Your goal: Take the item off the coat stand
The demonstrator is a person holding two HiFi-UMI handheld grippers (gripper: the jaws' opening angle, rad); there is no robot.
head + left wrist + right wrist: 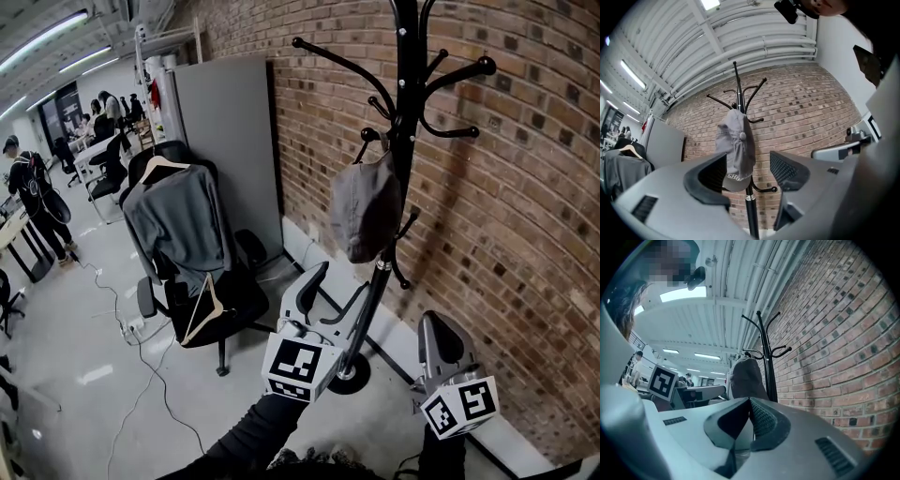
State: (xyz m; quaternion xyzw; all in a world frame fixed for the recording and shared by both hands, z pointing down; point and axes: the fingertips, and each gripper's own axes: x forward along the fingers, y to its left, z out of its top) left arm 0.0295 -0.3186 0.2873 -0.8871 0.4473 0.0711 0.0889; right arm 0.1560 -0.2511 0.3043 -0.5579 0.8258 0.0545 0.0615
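Note:
A grey cap [366, 211] hangs from a low hook of the black coat stand [406, 112] against the brick wall. My left gripper [333, 295] is below and in front of the cap, apart from it, open with nothing between its fingers. In the left gripper view the cap [737, 150] shows through the gap of the left gripper [747, 176], with the stand's pole [751, 213] beneath it. My right gripper [441, 339] is lower, right of the pole, and is shut and empty. The right gripper view shows its closed tips [749, 401] below the cap [746, 379].
A black office chair [202, 300] draped with a grey garment on a hanger stands to the left of the stand. A grey partition panel [230, 141] leans on the brick wall [525, 206]. Cables [141, 375] trail over the floor. People [33, 192] stand far left.

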